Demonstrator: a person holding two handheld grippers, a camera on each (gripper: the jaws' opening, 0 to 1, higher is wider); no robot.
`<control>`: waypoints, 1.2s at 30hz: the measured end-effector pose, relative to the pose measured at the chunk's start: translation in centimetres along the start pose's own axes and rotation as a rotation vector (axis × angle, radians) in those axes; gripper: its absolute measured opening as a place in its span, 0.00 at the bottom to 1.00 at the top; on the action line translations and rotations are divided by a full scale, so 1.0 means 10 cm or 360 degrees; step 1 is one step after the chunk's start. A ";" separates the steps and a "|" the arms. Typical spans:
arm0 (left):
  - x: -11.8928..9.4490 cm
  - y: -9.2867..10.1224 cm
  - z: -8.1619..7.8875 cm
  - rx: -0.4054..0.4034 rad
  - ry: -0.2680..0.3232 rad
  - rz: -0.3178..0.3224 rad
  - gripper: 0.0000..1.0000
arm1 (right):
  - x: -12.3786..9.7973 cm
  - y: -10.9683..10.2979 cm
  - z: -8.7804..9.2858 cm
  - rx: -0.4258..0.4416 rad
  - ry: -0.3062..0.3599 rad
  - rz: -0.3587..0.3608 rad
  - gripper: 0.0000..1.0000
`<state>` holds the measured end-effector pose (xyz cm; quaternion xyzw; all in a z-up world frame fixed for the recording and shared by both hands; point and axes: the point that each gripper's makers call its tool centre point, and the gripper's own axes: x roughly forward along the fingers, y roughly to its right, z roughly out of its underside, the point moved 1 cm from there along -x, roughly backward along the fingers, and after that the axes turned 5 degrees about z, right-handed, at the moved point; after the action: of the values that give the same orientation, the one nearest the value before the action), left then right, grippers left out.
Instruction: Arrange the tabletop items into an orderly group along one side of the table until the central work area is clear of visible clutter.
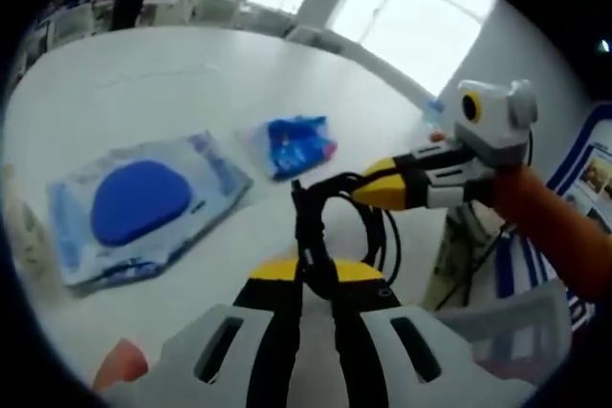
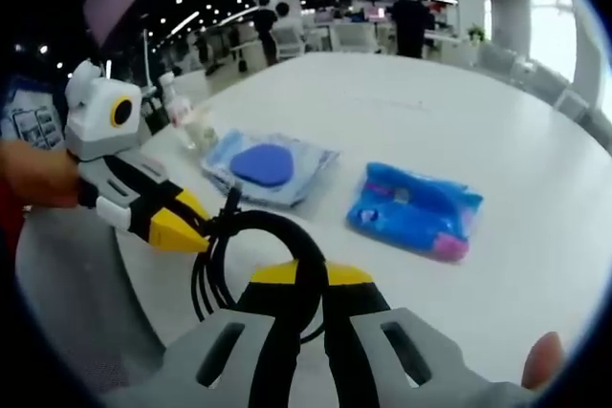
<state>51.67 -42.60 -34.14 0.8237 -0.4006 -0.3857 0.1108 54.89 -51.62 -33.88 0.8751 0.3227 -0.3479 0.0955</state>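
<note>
A coiled black cable (image 1: 320, 222) (image 2: 244, 246) hangs over the white table (image 1: 191, 74) (image 2: 402, 102), held from two sides. In the left gripper view my left gripper (image 1: 316, 269) is shut on the coil's near part, and my right gripper (image 1: 368, 190) comes in from the right with its yellow tips closed on the coil. In the right gripper view my right gripper (image 2: 308, 279) is shut on the cable, with the left gripper (image 2: 186, 226) pinching it from the left. A wet-wipes pack (image 1: 139, 203) (image 2: 266, 164) with a blue oval lid and a small blue packet (image 1: 298, 145) (image 2: 416, 209) lie flat beyond.
A small clear bottle (image 2: 196, 121) stands near the table edge behind the wipes pack. A grey chair (image 1: 507, 317) and a poster stand (image 1: 593, 174) are off the table's side. People and desks are far behind.
</note>
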 end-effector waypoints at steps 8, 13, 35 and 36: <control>0.11 -0.12 0.00 -0.0054 -0.0038 -0.0012 0.08 | 0.16 0.08 0.04 0.0019 -0.0058 -0.0023 0.07; 0.18 -0.17 0.02 -0.0088 -0.0062 -0.0018 0.08 | 0.24 0.12 0.07 0.0008 -0.0095 -0.0024 0.07; 0.33 -0.29 0.09 -0.0093 -0.0144 -0.0071 0.10 | 0.44 0.20 0.18 -0.0008 -0.0190 -0.0020 0.08; 0.33 -0.29 0.09 -0.0091 -0.0147 -0.0073 0.10 | 0.45 0.20 0.18 -0.0017 -0.0197 -0.0017 0.08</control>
<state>53.99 -43.05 -38.00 0.8105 -0.3751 -0.4371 0.1068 57.63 -51.66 -38.36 0.8496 0.3227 -0.4001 0.1182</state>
